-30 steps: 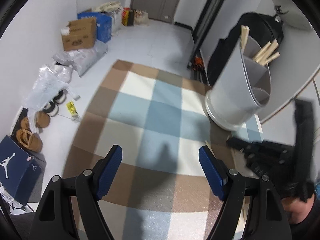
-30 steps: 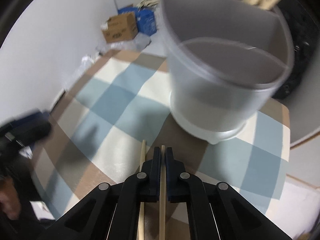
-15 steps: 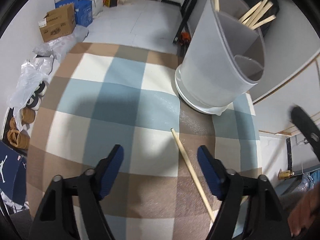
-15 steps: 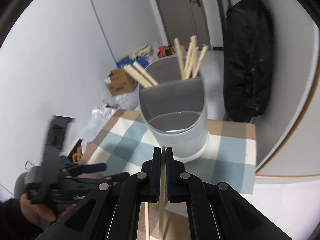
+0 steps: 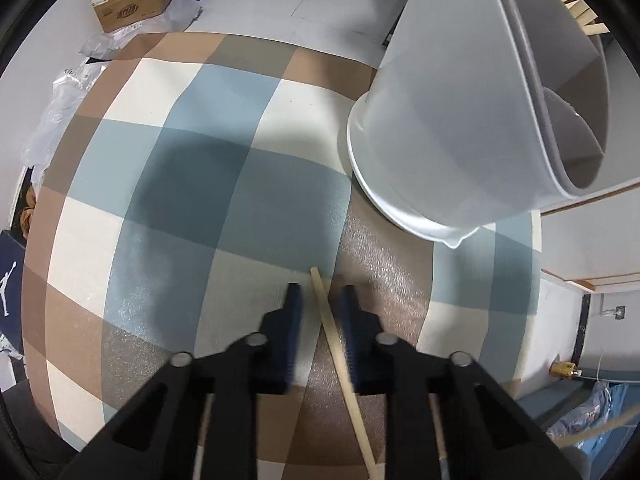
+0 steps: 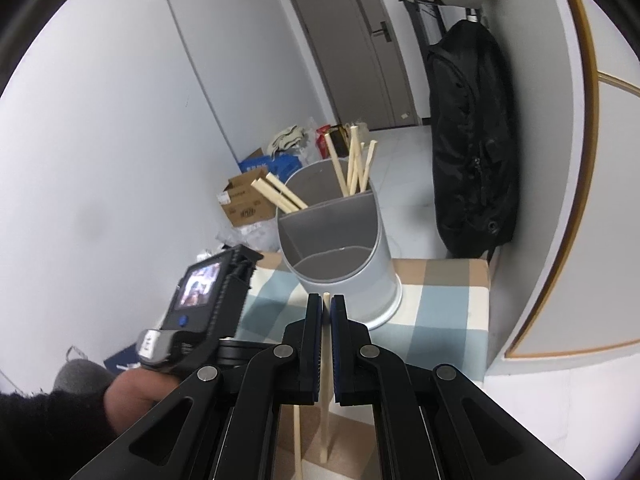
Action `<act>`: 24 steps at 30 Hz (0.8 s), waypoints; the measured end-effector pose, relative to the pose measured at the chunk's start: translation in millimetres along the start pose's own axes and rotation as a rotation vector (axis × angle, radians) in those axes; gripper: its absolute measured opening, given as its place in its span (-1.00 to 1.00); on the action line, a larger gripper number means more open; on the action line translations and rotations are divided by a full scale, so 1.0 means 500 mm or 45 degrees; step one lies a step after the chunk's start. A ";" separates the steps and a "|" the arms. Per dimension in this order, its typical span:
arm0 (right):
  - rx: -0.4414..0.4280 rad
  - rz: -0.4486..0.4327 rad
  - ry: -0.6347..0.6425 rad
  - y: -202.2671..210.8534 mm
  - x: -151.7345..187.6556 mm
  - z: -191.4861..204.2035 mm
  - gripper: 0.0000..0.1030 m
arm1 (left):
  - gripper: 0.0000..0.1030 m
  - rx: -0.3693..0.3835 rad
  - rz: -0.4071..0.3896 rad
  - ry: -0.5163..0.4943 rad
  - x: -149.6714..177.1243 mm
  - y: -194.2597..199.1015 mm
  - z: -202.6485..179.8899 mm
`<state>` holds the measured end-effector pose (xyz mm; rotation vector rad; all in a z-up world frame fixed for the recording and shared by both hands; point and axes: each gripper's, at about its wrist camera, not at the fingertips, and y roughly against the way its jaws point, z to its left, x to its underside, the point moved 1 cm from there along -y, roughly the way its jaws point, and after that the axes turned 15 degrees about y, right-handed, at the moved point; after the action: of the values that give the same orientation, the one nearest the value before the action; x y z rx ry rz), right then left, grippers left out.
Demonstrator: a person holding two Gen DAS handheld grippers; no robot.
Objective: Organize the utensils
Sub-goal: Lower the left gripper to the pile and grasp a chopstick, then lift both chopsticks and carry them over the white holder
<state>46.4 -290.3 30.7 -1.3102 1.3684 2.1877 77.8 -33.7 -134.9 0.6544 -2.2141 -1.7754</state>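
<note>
While several chopsticks (image 6: 352,160) already fill the holder (image 6: 340,264), the right claw (image 6: 326,308) grips another and the left claw (image 5: 320,300) narrowly straddles one (image 5: 340,356) on the counter (image 5: 180,184).

**Holder at the far right of the bench**

The divided holder (image 6: 340,256) stands on the bench (image 5: 192,184), chopsticks (image 6: 354,164) upright in its rear compartments. One chopstick (image 5: 340,356) lies on the bench between the left tongs (image 5: 320,300). The right tongs (image 6: 326,306) grip another chopstick (image 6: 325,376) before the holder.
</note>
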 end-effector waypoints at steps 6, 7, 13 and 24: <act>0.009 -0.016 0.000 0.012 0.003 -0.006 -0.93 | -0.98 0.061 -0.045 0.101 0.010 0.013 0.037; 0.013 -0.016 0.000 0.012 0.005 -0.007 -0.94 | -0.98 0.076 -0.065 0.103 0.013 0.020 0.044; 0.025 -0.019 -0.010 0.014 0.007 -0.009 -0.94 | -0.99 0.181 -0.247 0.074 0.050 0.095 0.078; 0.057 -0.042 0.032 0.017 0.006 0.013 -0.94 | -1.00 0.340 -0.629 -0.102 0.124 0.226 0.045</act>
<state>36.0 -290.2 34.6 -1.3393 1.3866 2.1138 -8.7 -24.7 -37.4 1.3057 -2.5307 -1.7377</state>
